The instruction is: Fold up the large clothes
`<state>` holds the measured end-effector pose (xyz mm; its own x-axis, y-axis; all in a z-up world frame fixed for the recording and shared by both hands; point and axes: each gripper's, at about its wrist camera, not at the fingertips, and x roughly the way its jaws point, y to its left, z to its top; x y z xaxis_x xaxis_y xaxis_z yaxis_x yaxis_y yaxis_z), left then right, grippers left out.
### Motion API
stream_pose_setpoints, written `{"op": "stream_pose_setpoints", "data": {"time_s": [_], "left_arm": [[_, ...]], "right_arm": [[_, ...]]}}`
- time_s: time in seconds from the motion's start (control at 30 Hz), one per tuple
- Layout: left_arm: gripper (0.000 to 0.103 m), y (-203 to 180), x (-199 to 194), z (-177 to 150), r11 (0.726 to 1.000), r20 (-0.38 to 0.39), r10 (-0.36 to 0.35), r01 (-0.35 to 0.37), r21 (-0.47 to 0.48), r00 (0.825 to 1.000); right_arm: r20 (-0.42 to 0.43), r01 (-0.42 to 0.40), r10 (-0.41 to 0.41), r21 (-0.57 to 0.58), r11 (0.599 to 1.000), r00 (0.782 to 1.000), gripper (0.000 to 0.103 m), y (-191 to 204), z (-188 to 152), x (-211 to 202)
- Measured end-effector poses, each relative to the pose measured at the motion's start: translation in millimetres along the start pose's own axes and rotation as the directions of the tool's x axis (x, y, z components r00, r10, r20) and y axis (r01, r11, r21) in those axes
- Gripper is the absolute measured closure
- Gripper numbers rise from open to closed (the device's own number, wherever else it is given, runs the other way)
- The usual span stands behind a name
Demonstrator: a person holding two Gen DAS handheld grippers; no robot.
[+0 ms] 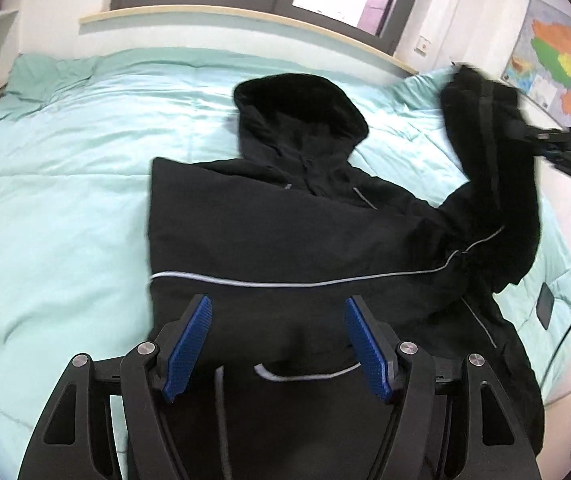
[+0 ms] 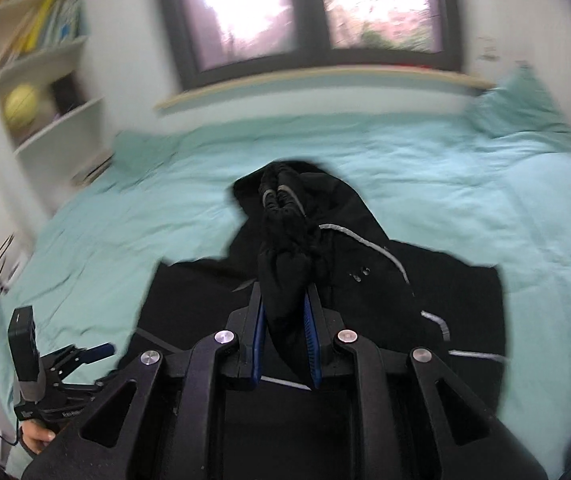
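A black hooded jacket (image 1: 285, 224) with thin grey piping lies on the bed, hood toward the window. Its left side is folded in with a straight edge. My left gripper (image 1: 277, 312) is open and empty, hovering over the jacket's lower part. My right gripper (image 2: 285, 304) is shut on the jacket's right sleeve (image 2: 285, 248) near the cuff and holds it lifted above the jacket body (image 2: 445, 300). In the left wrist view the raised sleeve (image 1: 485, 152) hangs from the right gripper (image 1: 525, 132) at the right.
The bed has a mint-green duvet (image 1: 65, 200) with pillows (image 1: 41, 80) near the window. A small dark flat object (image 1: 545, 306) lies on the duvet right of the jacket. White shelves (image 2: 37, 80) stand at the left, a wall map (image 1: 553, 64) at the right.
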<state>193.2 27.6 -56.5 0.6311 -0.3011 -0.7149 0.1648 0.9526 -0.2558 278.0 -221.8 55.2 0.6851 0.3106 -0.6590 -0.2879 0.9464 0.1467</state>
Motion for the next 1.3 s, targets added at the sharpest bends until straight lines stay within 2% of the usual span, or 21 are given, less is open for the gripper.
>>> {"op": "stream_pose_setpoints", "data": {"time_s": [0.13, 0.2, 0.3, 0.37, 0.4, 0.47, 0.57, 0.6, 0.67, 0.7, 0.73, 0.8, 0.9, 0.97, 1.03, 1.07, 1.1, 1.2, 1.3], "left_arm": [[0.032, 20, -4, -9, 1.000, -0.010, 0.008, -0.008, -0.014, 1.000], [0.032, 27, -4, -12, 1.000, -0.015, 0.017, -0.018, -0.018, 1.000], [0.032, 39, -1, -18, 0.999, -0.032, 0.033, -0.033, -0.025, 0.999], [0.032, 44, 1, -19, 0.999, -0.044, 0.039, -0.040, -0.029, 0.998], [0.032, 46, 3, -19, 0.999, -0.050, 0.039, -0.041, -0.030, 0.998], [0.032, 48, 4, -16, 0.999, -0.057, 0.029, -0.030, -0.028, 0.998], [0.032, 49, 7, -4, 0.999, -0.062, -0.018, 0.016, -0.034, 0.998], [0.032, 48, 9, 4, 0.998, -0.063, -0.055, 0.053, -0.042, 0.996], [0.032, 47, 15, 15, 0.990, -0.070, -0.129, 0.124, -0.066, 0.989], [0.032, 47, 21, 21, 0.985, -0.075, -0.158, 0.152, -0.085, 0.985], [0.032, 47, 28, 27, 0.980, -0.083, -0.179, 0.170, -0.105, 0.980], [0.032, 43, 48, 37, 0.974, -0.114, -0.198, 0.182, -0.137, 0.974], [0.032, 37, 86, 45, 0.966, -0.169, -0.213, 0.182, -0.184, 0.962], [0.035, 33, 111, 48, 0.971, -0.204, -0.175, 0.135, -0.197, 0.963], [0.077, 28, 129, 47, 0.978, -0.229, -0.142, 0.101, -0.184, 0.963], [0.080, 28, 134, 47, 0.980, -0.239, -0.127, 0.084, -0.179, 0.963], [0.081, 27, 135, 47, 0.980, -0.231, -0.120, 0.079, -0.181, 0.965], [0.083, 21, 103, 53, 0.981, -0.133, -0.136, 0.114, -0.160, 0.982], [0.084, 31, 60, 66, 0.969, -0.024, -0.179, 0.172, -0.177, 0.984]], "right_arm": [[-0.111, -0.055, 0.047, -0.071, 0.996, 0.993, 0.082, 70, -24, 78], [-0.179, -0.077, 0.061, -0.082, 0.994, 0.982, 0.082, 88, -42, 116], [-0.289, -0.046, 0.005, -0.136, 0.990, 0.957, 0.082, 122, -82, 186], [-0.328, -0.017, -0.041, -0.172, 0.985, 0.944, 0.082, 132, -103, 218], [-0.321, -0.009, -0.049, -0.177, 0.984, 0.946, 0.081, 131, -107, 222], [-0.315, -0.044, -0.013, -0.174, 0.984, 0.949, 0.076, 128, -105, 218], [-0.331, -0.157, 0.122, -0.081, 0.984, 0.936, 0.061, 107, -90, 192], [-0.323, -0.179, 0.152, -0.056, 0.982, 0.934, 0.052, 102, -85, 183], [-0.270, -0.220, 0.215, 0.010, 0.975, 0.939, 0.050, 70, -69, 148], [-0.251, -0.217, 0.215, 0.022, 0.976, 0.944, 0.050, 60, -65, 138], [-0.223, -0.195, 0.197, 0.032, 0.980, 0.955, 0.050, 42, -59, 123], [-0.167, -0.090, 0.096, 0.048, 0.995, 0.981, 0.050, 3, -50, 95], [-0.156, 0.034, -0.019, 0.097, 0.995, 0.988, 0.049, -55, -54, 75], [-0.178, 0.056, -0.024, 0.177, 0.983, 0.984, 0.049, -93, -62, 74], [-0.194, 0.077, -0.034, 0.217, 0.973, 0.980, 0.049, -119, -71, 78], [-0.206, 0.095, -0.049, 0.221, 0.971, 0.977, 0.049, -127, -75, 79], [-0.220, 0.111, -0.061, 0.222, 0.969, 0.974, 0.049, -132, -76, 83], [-0.255, 0.135, -0.075, 0.225, 0.965, 0.964, 0.049, -145, -89, 93], [-0.253, 0.145, -0.083, 0.238, 0.960, 0.964, 0.049, -152, -90, 100]]}}
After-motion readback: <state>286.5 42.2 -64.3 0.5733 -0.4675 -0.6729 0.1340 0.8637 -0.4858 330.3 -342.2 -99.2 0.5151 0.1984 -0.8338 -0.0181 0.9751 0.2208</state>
